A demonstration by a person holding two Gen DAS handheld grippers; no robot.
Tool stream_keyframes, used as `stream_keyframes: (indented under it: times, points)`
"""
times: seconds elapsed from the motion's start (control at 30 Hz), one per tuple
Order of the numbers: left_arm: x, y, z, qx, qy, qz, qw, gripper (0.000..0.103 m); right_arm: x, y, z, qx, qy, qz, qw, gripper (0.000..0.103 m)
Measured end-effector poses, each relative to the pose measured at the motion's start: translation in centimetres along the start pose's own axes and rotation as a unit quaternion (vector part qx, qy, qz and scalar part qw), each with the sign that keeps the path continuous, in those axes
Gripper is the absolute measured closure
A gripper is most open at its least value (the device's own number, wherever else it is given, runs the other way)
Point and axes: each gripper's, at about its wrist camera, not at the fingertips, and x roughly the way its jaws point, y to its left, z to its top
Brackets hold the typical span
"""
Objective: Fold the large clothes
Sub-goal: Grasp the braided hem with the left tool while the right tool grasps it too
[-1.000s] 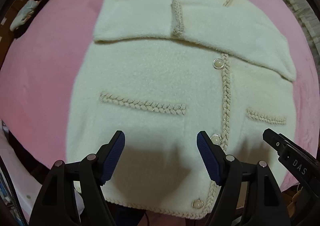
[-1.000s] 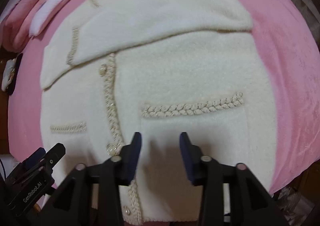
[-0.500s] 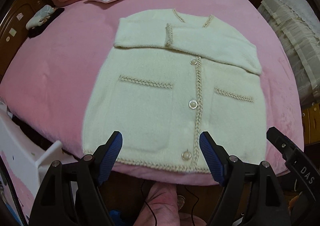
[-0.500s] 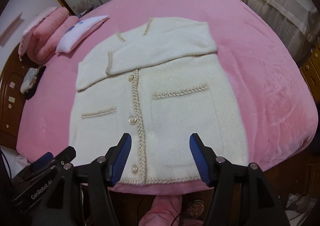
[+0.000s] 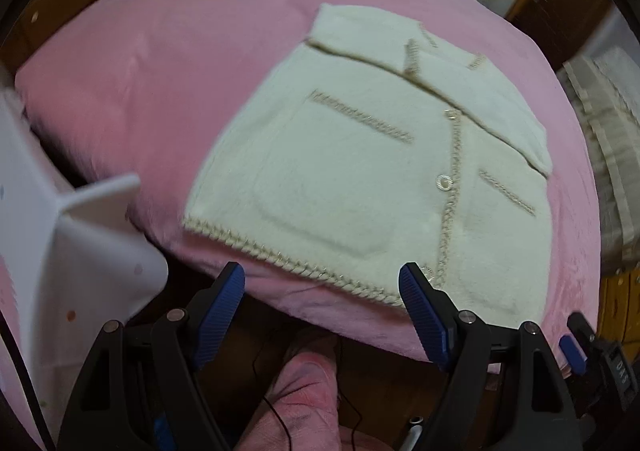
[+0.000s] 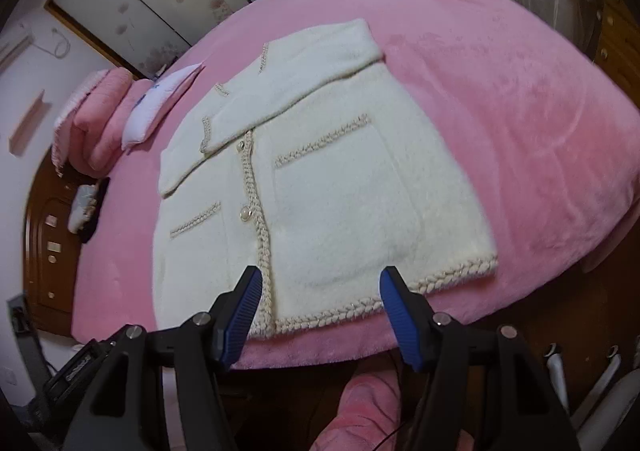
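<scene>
On the pink plush bed (image 6: pixel 500 111), the cream fuzzy braid-trimmed cardigan (image 6: pixel 340 191) has sleeves folded across at twelve o'clock; its body remains unfolded. Left gripper (image 5: pixel 322 293) and right gripper (image 6: pixel 320 291) hang apart, empty, at six o'clock.

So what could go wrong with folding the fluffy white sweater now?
The cardigan lies with its braided hem right at the edge of the pink bed, so a tug toward the edge might slide it off. Both sleeves are only laid loosely across the chest; lifting the hem quickly could shake them open. The left gripper and right gripper are open and may snag a pearl button.
</scene>
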Motion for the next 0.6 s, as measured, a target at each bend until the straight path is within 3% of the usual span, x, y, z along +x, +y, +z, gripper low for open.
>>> stream_keyframes:
  times: [0.1, 0.3, 0.5, 0.6]
  points:
    - [1.9, 2.6, -1.0, -0.051, 0.009, -0.013, 0.9986, 0.025, 0.6, -2.9, -1.0, 0.032, 0.005, 0.026, 0.999, 0.042]
    - [5.5, 5.8, -3.4, -0.113, -0.004, -0.001, 0.9936, 0.025, 3.0, -8.2, -3.0, 0.104, -0.002, 0.044, 0.994, 0.042]
    - [9.0, 7.1, -5.6, -0.135, -0.026, -0.002, 0.9905, 0.025, 6.2, -11.5, -4.4, 0.159, -0.022, 0.063, 0.985, 0.042]
    - [10.7, 7.5, -6.0, -0.138, -0.026, 0.017, 0.9899, 0.025, 8.0, -12.8, -4.4, 0.176, -0.028, 0.061, 0.982, 0.042]
